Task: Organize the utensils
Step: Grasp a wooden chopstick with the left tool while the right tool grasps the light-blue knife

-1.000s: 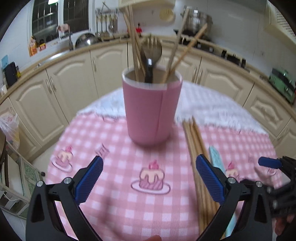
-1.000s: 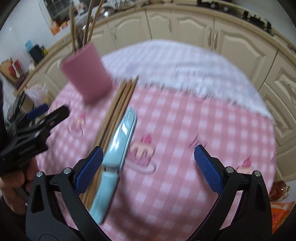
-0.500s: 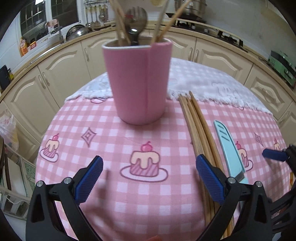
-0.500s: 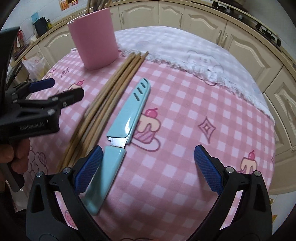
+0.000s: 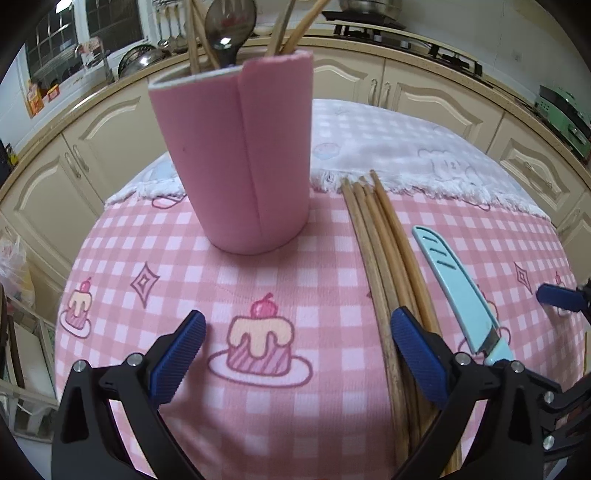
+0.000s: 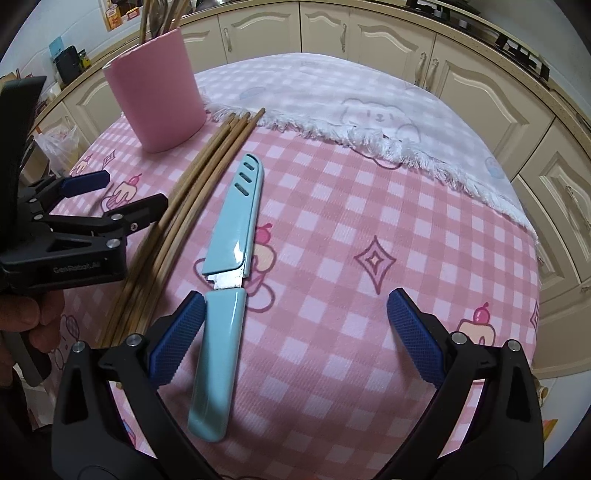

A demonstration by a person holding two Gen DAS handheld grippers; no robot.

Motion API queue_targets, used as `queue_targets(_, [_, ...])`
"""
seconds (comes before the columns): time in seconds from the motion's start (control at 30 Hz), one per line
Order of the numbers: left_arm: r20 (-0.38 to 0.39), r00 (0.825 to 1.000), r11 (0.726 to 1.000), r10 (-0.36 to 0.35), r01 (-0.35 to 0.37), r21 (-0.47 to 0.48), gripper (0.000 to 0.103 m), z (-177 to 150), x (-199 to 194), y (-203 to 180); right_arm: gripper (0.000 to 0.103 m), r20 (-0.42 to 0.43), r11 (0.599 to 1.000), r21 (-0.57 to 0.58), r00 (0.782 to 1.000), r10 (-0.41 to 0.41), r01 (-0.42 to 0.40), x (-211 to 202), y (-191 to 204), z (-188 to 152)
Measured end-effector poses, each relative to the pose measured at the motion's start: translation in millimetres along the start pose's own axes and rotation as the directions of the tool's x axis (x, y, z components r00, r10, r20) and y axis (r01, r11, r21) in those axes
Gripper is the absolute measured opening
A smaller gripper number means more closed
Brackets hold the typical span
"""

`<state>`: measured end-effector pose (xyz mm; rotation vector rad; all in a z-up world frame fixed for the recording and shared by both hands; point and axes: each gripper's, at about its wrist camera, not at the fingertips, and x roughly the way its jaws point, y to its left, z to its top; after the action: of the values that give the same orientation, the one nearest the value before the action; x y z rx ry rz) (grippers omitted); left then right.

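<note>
A pink holder cup (image 5: 236,162) (image 6: 157,92) stands upright on the pink checked tablecloth (image 5: 280,288), with chopsticks and a dark spoon (image 5: 229,33) sticking out of it. Several wooden chopsticks (image 5: 388,258) (image 6: 192,184) lie in a bundle to its right. Beside them lies a light blue knife (image 6: 231,258) (image 5: 458,291), its sheath slid partly off the blade. My left gripper (image 5: 295,350) (image 6: 122,199) is open just above the cloth, its right finger over the chopsticks. My right gripper (image 6: 295,332) is open, with its left finger next to the knife handle.
A white fringed cloth (image 6: 369,107) covers the far half of the round table. Cream kitchen cabinets (image 6: 369,33) curve around behind it. A hand (image 6: 26,325) holds the left gripper at the left edge of the right wrist view.
Both grippers have dropped lower and moved in towards the table. The cup, chopsticks and knife now look larger and sharper. Nothing on the table has shifted.
</note>
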<state>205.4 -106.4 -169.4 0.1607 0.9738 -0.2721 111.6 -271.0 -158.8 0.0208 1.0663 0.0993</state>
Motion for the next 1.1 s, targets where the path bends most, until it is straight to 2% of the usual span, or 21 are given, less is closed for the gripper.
queue_targets(0.03, [-0.02, 1.0, 1.0, 0.011, -0.011, -0.004, 0.098, -1, 5, 1, 0.097, -0.001, 1.0, 0.005, 1.0, 0.001, -0.001, 0, -1, 1])
queue_targets(0.07, [-0.001, 1.0, 1.0, 0.017, -0.017, 0.001, 0.099, 0, 6, 0, 0.097, -0.002, 1.0, 0.011, 1.0, 0.003, -0.003, 0, -3, 3])
queue_targets(0.23, [-0.015, 1.0, 1.0, 0.014, -0.014, -0.002, 0.097, 5, 11, -3, 0.097, 0.002, 0.999, 0.041, 1.0, 0.018, -0.018, 3, -6, 10])
queue_targets(0.47, [-0.033, 0.999, 0.998, -0.022, 0.024, 0.055, 0.065, 22, 9, -13, 0.096, -0.021, 1.0, 0.015, 1.0, 0.006, -0.005, 22, 9, 35])
queue_targets(0.5, [-0.036, 0.999, 0.998, -0.017, 0.02, 0.064, 0.06, 24, 9, -14, 0.092, -0.026, 1.0, 0.005, 1.0, -0.002, 0.002, 25, 12, 40])
queue_targets(0.53, [-0.041, 0.999, 0.997, -0.025, 0.028, 0.066, 0.058, 26, 10, -15, 0.085, -0.027, 1.0, -0.005, 1.0, -0.015, 0.015, 27, 14, 43])
queue_targets(0.6, [-0.054, 0.998, 0.996, -0.037, 0.041, 0.078, 0.053, 30, 12, -16, 0.08, -0.029, 0.999, -0.019, 0.999, -0.033, 0.032, 29, 18, 49])
queue_targets(0.8, [-0.079, 0.996, 0.993, -0.046, 0.055, 0.106, 0.047, 41, 20, -21, 0.077, -0.038, 0.999, -0.029, 0.999, -0.029, 0.028, 33, 18, 58])
queue_targets(0.87, [-0.079, 0.995, 0.992, -0.065, 0.073, 0.106, 0.039, 43, 20, -19, 0.067, -0.035, 0.999, -0.045, 0.999, -0.029, 0.028, 33, 21, 59])
queue_targets(0.9, [-0.078, 0.994, 0.991, -0.071, 0.08, 0.106, 0.03, 43, 20, -20, 0.055, -0.029, 0.998, -0.056, 0.999, -0.028, 0.027, 33, 24, 59])
queue_targets(0.93, [-0.077, 0.994, 0.991, -0.077, 0.085, 0.107, 0.023, 43, 20, -22, 0.035, -0.022, 0.998, -0.066, 1.0, -0.022, 0.021, 32, 26, 60])
queue_targets(0.97, [-0.079, 0.993, 0.99, -0.089, 0.097, 0.105, 0.009, 43, 20, -23, 0.029, -0.017, 0.997, -0.072, 1.0, -0.014, 0.013, 30, 29, 60])
queue_targets(1.0, [-0.082, 0.992, 0.989, -0.1, 0.109, 0.101, 0.006, 42, 20, -23, 0.028, -0.018, 0.997, -0.074, 1.0, -0.014, 0.012, 30, 31, 60])
queue_targets(1.1, [-0.079, 0.99, 0.987, -0.121, 0.128, 0.096, 0.005, 37, 17, -19, 0.027, -0.01, 0.998, -0.062, 1.0, 0.018, -0.019, 28, 28, 60])
